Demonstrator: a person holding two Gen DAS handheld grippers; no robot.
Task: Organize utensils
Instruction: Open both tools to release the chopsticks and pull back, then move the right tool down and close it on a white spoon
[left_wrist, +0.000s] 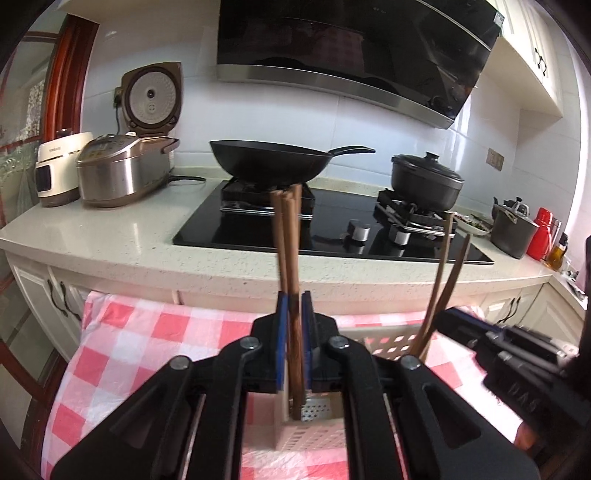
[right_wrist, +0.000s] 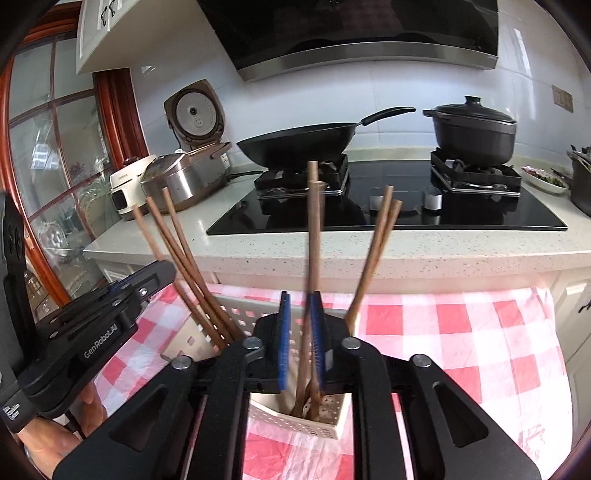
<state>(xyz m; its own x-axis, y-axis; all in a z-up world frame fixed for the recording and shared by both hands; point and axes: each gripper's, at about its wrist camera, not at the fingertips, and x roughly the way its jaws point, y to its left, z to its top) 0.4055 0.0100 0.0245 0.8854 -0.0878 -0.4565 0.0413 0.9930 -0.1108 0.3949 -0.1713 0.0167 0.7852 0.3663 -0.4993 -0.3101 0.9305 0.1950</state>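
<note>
The left gripper (left_wrist: 294, 317) is clamped on a bundle of brown wooden chopsticks (left_wrist: 288, 240), its blue-padded jaws pressed tight against the shafts. The sticks stand nearly upright, lower ends down in a white perforated utensil basket (left_wrist: 314, 432) directly beneath the gripper, upper ends fanning apart slightly.

The right gripper (right_wrist: 300, 332) has its jaws part way apart. Two chopsticks (right_wrist: 314, 236) rise between the pads; they sit against the right-hand pad, with a clear gap to the left-hand one. Motion blur on the shafts leaves it uncertain whether they are gripped. Their lower ends rest in the same basket (right_wrist: 325, 428).

A further pair of chopsticks (right_wrist: 373, 254) leans to the right out of the basket, just beside the right gripper.

The basket stands on a red-and-white checked cloth (right_wrist: 461, 332), in front of a speckled countertop (left_wrist: 147, 251). On the counter: a black glass hob (left_wrist: 258, 225) carrying a wok (left_wrist: 269, 162) and a lidded black pot (left_wrist: 424, 181), with an open rice cooker (left_wrist: 125, 173) at the left end.
</note>
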